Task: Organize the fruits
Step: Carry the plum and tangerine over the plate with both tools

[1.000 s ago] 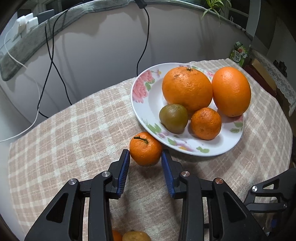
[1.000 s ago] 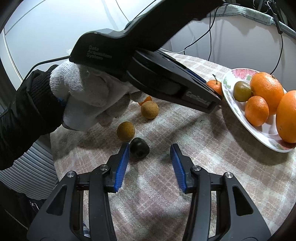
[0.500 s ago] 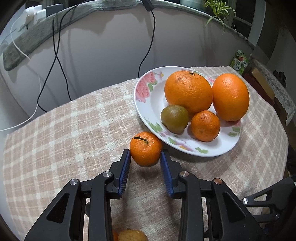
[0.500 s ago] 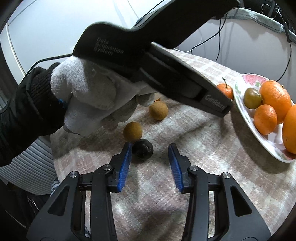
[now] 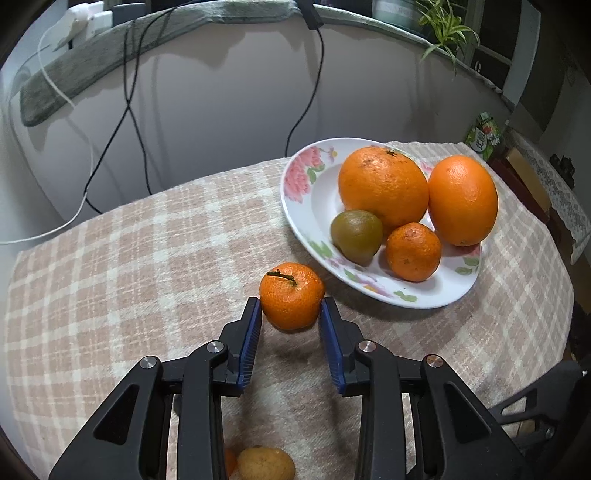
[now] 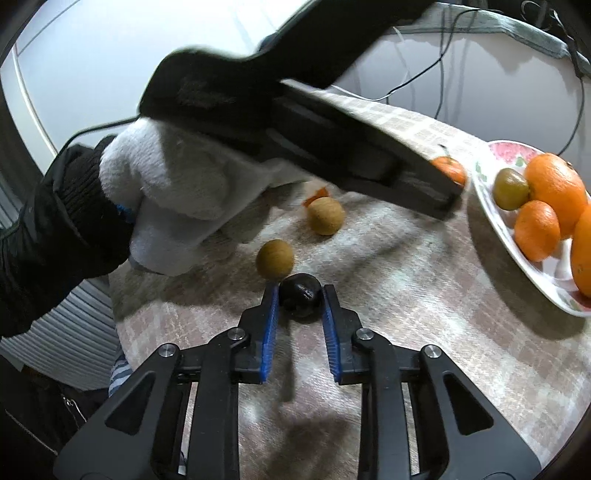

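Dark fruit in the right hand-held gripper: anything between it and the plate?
No. In the right wrist view only bare checked tablecloth lies between the dark fruit and the plate.

Soft indoor light, strong fisheye bending and dark corners; the right wrist view shows motion blur.

Pale curved wall (image 5: 221, 122) behind a checked tablecloth (image 5: 147, 266) — dangling black cables (image 5: 129, 110), possibly a windowsill plant (image 5: 443, 33).
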`<state>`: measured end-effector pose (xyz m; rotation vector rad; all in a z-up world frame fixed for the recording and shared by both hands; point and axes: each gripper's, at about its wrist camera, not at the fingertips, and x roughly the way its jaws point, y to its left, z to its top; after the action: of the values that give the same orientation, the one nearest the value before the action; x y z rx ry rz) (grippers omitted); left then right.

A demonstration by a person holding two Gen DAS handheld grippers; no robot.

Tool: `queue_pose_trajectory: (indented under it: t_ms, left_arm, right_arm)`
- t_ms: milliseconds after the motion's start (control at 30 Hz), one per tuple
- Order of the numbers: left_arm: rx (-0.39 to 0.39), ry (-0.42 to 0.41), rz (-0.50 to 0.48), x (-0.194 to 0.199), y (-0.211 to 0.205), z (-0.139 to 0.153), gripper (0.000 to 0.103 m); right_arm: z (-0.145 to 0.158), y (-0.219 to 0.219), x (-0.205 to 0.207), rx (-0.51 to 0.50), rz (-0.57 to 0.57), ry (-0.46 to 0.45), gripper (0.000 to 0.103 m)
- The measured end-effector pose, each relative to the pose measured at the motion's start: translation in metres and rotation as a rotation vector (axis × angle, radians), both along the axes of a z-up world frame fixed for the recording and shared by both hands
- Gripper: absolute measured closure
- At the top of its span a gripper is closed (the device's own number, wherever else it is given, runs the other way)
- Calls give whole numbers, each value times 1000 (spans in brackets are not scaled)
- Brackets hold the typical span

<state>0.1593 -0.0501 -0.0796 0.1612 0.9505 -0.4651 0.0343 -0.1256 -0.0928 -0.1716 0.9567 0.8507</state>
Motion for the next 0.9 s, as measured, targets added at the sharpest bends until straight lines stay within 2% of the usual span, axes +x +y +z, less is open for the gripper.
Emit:
queue_pose_trajectory:
  t_ms: [367,667,900]
  left_arm:
    - [-58,-29,30,-9,18,19,72]
    - [-85,-54,27,-5,12,32,72]
    - [-96,-62,15,4,-3,36,72]
  right_arm:
    - [15,-43,2,48,-118,-34,79]
    - [48,-89,16,70,-225,-108,79]
    - [62,-106,27,65,-291,-165,79]
